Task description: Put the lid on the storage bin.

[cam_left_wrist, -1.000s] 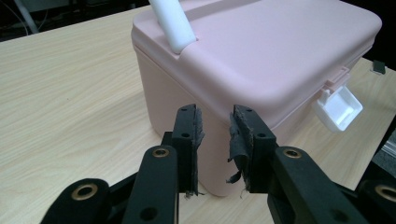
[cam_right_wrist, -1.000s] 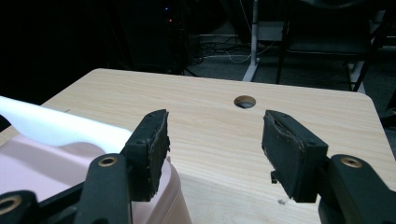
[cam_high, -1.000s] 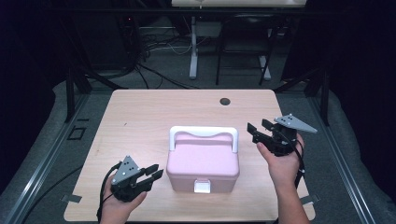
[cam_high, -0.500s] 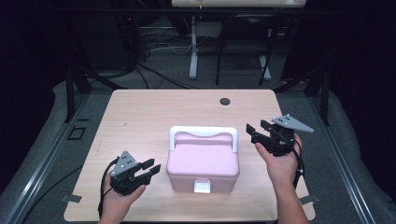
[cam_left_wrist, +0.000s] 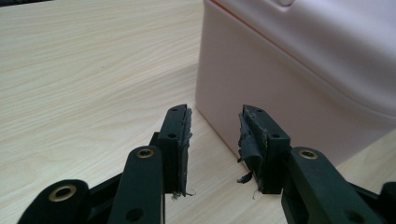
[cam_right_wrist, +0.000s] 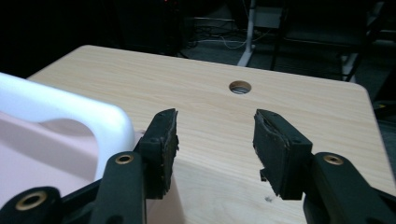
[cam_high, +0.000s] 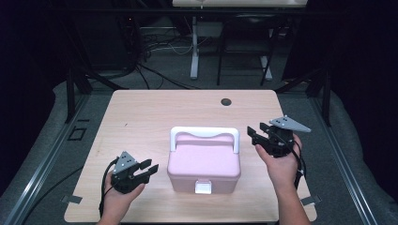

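Note:
A pink box [cam_high: 202, 164] with a white handle [cam_high: 204, 133] and a white front latch [cam_high: 203, 187] stands shut in the middle of the table. My left gripper [cam_high: 151, 168] is low at the box's left side, pointing at it. In the left gripper view this gripper [cam_left_wrist: 214, 126] is open, and the pink box wall [cam_left_wrist: 299, 79] stands just beyond the gap; its jaws have just been opening, nothing between them. My right gripper [cam_high: 256, 134] hovers right of the handle. That gripper [cam_right_wrist: 215, 130] is open beside the handle's corner [cam_right_wrist: 60, 112]; its jaws have just been closing on nothing.
The wooden table [cam_high: 141, 117] has a round cable hole [cam_high: 226, 101] at the back, also seen as a hole [cam_right_wrist: 240, 87] ahead of the right jaws. Dark floor, cables and desk legs lie behind the table. Metal rails run along both sides.
My left gripper has sunk a little toward the table beside the box and its jaws have spread wider. The right hand stayed put while its jaws narrowed slightly.

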Motion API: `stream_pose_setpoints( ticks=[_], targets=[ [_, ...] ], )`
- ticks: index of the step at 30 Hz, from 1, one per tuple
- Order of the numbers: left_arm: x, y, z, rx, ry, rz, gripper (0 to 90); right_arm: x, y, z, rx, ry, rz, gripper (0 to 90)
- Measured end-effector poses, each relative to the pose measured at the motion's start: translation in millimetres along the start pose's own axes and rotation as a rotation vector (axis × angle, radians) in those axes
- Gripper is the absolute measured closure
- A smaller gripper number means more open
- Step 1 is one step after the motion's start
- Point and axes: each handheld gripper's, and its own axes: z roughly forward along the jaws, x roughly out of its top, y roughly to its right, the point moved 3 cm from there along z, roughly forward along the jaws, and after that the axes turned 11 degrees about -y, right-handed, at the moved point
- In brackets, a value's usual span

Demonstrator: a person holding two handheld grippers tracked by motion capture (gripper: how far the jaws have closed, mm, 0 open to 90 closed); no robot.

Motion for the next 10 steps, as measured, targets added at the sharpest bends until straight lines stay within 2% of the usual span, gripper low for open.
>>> stream_pose_setpoints(
  ticks=[2, 4, 5, 6, 7, 8, 10],
  targets=[
    [-1.1, -2.4, 0.5, 0.006, -0.002, -0.007, 62.5, -0.9, 0.5, -0.3, -0.013, -0.012, -0.010, 50.7],
    [-1.3, -3.1, 0.7, 0.010, -0.003, -0.007, 62.4, -1.2, 0.6, 0.0, -0.006, -0.014, -0.005, 51.1],
    [-1.1, -3.7, 1.2, 0.013, -0.006, -0.006, 62.4, -1.7, 0.6, -0.6, 0.015, -0.023, 0.002, 52.5],
    [-1.1, -3.7, 1.2, 0.013, -0.006, -0.006, 62.4, -1.7, 0.6, -0.6, 0.015, -0.023, 0.002, 52.5],
    [-0.1, -3.5, 0.9, 0.011, -0.008, -0.001, 62.3, -1.5, 0.0, -4.1, 0.049, -0.040, 0.001, 52.7],
    [-0.1, -3.5, 0.9, 0.011, -0.008, -0.001, 62.2, -1.5, 0.0, -4.1, 0.049, -0.040, 0.001, 52.7],
    [1.2, -3.2, 1.4, 0.011, -0.005, 0.004, 61.6, 1.3, -2.8, -12.0, 0.084, -0.022, -0.007, 51.9]
  ],
)
